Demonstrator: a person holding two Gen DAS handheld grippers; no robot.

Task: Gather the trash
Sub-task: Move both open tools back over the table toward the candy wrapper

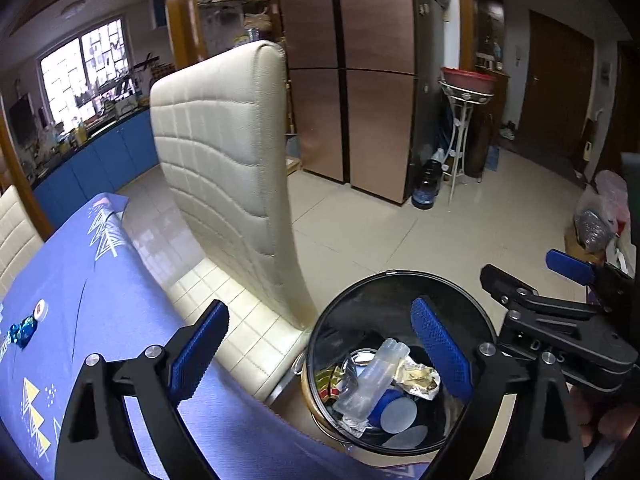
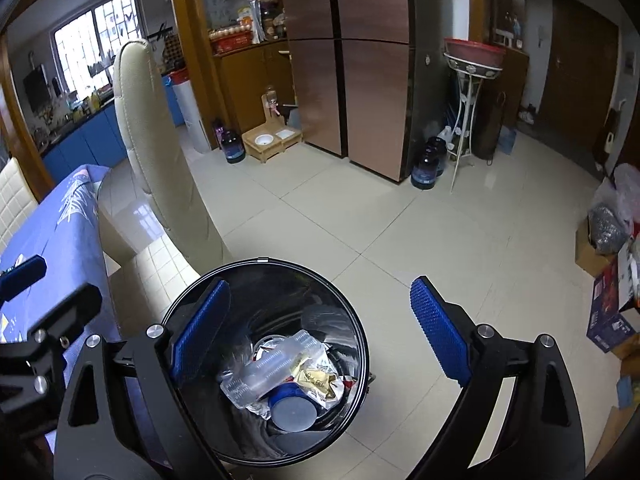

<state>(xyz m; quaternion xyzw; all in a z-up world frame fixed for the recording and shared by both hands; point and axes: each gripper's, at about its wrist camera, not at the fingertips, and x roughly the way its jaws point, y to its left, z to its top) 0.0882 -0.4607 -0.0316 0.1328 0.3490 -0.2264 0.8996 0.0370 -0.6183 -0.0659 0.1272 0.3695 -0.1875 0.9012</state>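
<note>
Your bin (image 2: 264, 364) sits on the floor (image 2: 400, 240), just right of the counter (image 1: 80, 280) edge and in front of the chair (image 1: 228, 152). In the bin: bottle (image 2: 272, 364) lies on top, wrapper (image 2: 316, 382) to its right, round lid (image 2: 294, 414) nearest you. Both tongs, left (image 1: 320, 354) and right (image 2: 320, 330), hang over the bin, jaws spread, holding nothing. Small cap (image 1: 40, 309) and foil scrap (image 1: 22, 330) lie on the counter, far left. Fridge (image 2: 360, 60) stands behind, plant stand (image 2: 468, 112) to its right.

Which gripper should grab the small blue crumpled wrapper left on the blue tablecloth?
Left. The left gripper hangs open over the tablecloth's edge, nearer the wrapper; the right gripper is above the black bin.
</note>
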